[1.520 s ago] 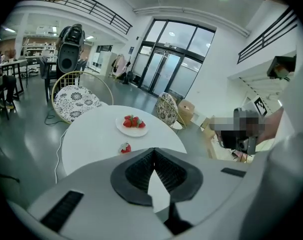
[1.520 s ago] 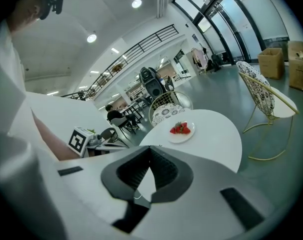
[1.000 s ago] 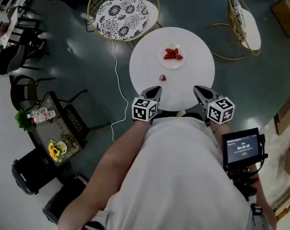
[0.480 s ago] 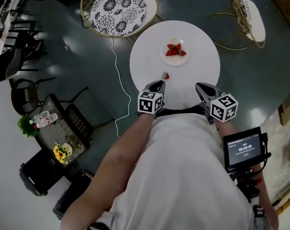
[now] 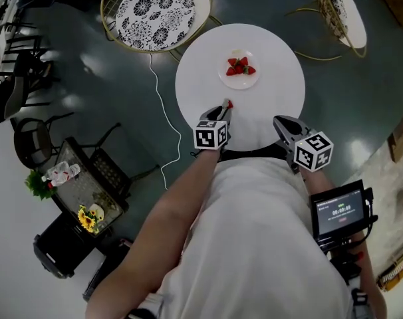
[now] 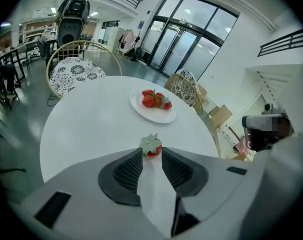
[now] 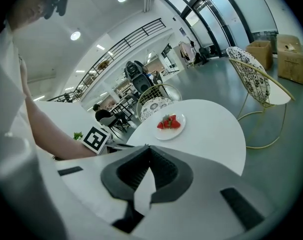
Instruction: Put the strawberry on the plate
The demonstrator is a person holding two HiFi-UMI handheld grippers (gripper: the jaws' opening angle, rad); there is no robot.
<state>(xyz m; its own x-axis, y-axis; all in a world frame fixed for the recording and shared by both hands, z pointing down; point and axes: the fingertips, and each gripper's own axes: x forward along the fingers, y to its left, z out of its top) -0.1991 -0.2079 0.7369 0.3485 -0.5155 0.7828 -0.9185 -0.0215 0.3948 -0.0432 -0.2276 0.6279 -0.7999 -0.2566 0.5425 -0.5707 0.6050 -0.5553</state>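
A small red strawberry (image 5: 229, 104) (image 6: 153, 147) with a green leafy cap lies on the round white table (image 5: 274, 98), near its front edge. My left gripper (image 5: 225, 107) (image 6: 152, 152) has its jaw tips closed against both sides of that strawberry. Farther back stands a white plate (image 5: 249, 82) (image 6: 141, 112) (image 7: 167, 132) that holds several strawberries (image 5: 239, 66). My right gripper (image 5: 279, 121) (image 7: 147, 147) hangs over the table's front right edge with its jaws together and nothing between them.
Two gold wire chairs with patterned cushions stand behind the table, one at the back left (image 5: 155, 12) and one at the back right (image 5: 341, 12). A white cable (image 5: 160, 111) runs over the dark floor on the left. A low side table with flowers (image 5: 88, 191) stands at the left.
My left gripper has moved forward over the table to the lone strawberry and its jaws have narrowed around it. The right gripper has barely moved.
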